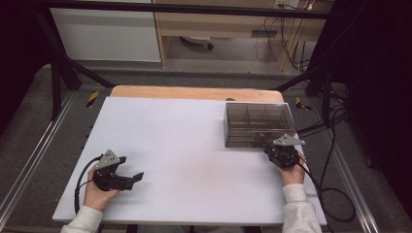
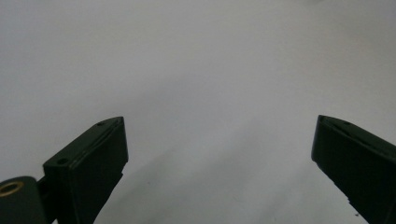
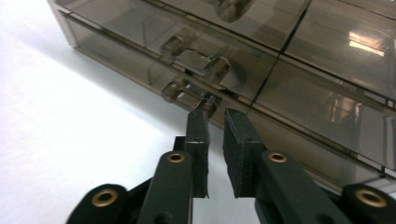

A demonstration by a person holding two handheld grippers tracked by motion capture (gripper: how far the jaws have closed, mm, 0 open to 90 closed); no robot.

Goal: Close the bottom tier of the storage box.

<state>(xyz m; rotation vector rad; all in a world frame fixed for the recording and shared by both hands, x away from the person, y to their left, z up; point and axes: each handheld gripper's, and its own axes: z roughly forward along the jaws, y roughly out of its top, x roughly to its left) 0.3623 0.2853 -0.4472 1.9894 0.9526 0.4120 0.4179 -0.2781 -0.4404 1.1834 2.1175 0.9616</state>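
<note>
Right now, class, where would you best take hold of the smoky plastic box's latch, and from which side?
Grip the small latch tab jutting from the box front wall, coming from the near side, where the right gripper points. It sticks out, so jaws could probably pinch it.

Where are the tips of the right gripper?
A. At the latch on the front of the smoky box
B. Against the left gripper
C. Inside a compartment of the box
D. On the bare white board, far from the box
A: in the right gripper view, the right gripper has its tips at the latch on the box front.
</note>
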